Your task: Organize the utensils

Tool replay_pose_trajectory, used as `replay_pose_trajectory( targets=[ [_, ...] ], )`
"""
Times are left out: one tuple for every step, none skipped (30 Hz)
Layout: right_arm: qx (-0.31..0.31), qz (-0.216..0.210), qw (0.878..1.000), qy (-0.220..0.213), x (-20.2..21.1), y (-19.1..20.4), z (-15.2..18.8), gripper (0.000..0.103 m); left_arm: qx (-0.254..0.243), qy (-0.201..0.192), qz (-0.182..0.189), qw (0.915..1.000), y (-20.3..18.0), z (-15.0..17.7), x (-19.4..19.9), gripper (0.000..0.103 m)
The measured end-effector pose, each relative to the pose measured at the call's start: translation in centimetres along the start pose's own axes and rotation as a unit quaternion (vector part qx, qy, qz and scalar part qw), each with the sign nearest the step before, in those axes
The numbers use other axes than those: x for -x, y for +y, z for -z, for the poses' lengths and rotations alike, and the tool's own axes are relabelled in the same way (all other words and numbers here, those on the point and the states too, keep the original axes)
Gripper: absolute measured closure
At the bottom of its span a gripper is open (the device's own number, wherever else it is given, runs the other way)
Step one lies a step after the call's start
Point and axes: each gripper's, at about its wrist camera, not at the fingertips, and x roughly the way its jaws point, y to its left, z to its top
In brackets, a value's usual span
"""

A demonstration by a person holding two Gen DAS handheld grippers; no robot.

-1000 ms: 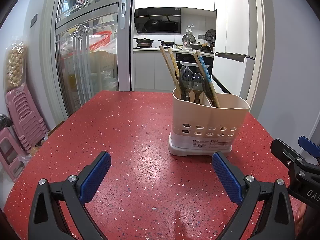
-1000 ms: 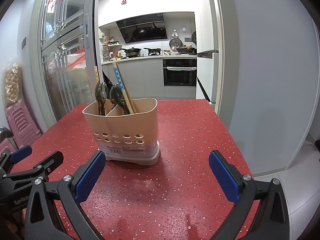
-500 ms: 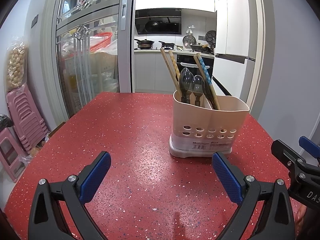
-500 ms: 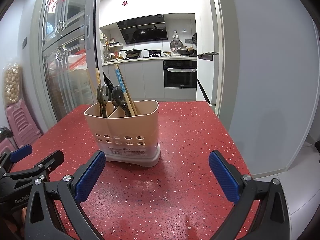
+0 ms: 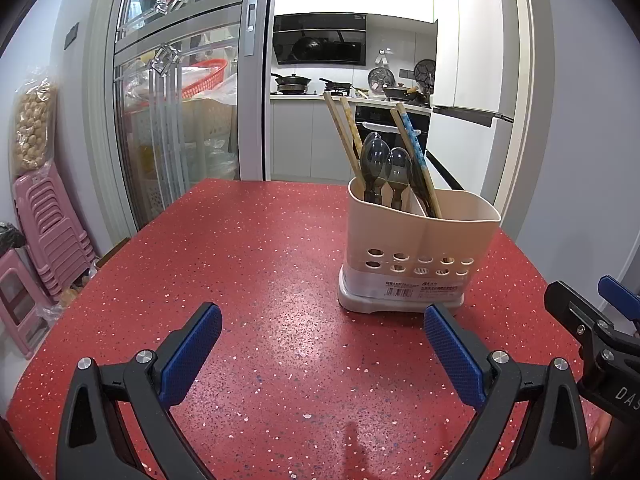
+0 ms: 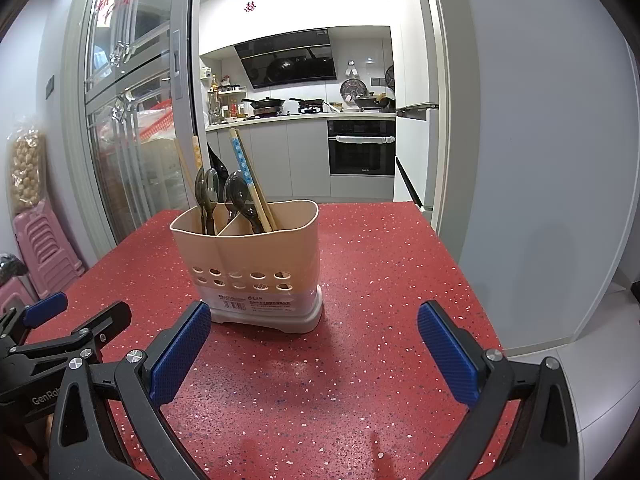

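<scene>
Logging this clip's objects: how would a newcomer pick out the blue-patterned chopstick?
On the red speckled table stands a beige plastic utensil holder with two compartments. In the compartment on the right in the left wrist view, beside the dark spoons, leans the blue-patterned chopstick; the other chopsticks are plain wood.

The holder (image 5: 420,248) stands on the table (image 5: 240,248) (spoons (image 5: 384,168) and chopsticks (image 5: 412,152) inside).
</scene>
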Motion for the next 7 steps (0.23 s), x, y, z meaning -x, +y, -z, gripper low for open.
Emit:
replay_pose_trajectory(
  targets=[
    [0.000, 0.000, 1.000, 0.000, -0.01, -0.02, 0.01, 0.000, 0.001, -0.001, 0.001, 1.0000, 0.03, -0.04, 0.03, 0.000],
    [0.000, 0.000, 1.000, 0.000, -0.02, -0.04, 0.01, 0.000, 0.001, -0.001, 0.002, 1.0000, 0.02, -0.03, 0.03, 0.000],
    [0.000, 0.000, 1.000, 0.000, -0.02, -0.03, 0.02, 0.000, 0.002, -0.001, 0.004, 1.0000, 0.02, -0.04, 0.04, 0.000],
    [0.000, 0.000, 1.000, 0.000, -0.02, -0.03, 0.01, 0.000, 0.003, -0.001, 0.006, 1.0000, 0.01, -0.03, 0.06, 0.000],
    [0.000, 0.000, 1.000, 0.000, -0.01, -0.03, 0.01, 0.000, 0.003, -0.002, 0.006, 1.0000, -0.04, 0.01, 0.08, 0.000],
    [-0.001, 0.000, 1.000, 0.001, -0.01, -0.03, 0.00, 0.000, 0.001, -0.003, 0.006, 1.0000, -0.06, 0.01, 0.10, 0.000],
    [-0.001, 0.000, 1.000, 0.001, -0.01, -0.03, 0.00, 0.000, 0.000, -0.003, 0.006, 1.0000, -0.07, 0.01, 0.10, 0.000]
  ],
)
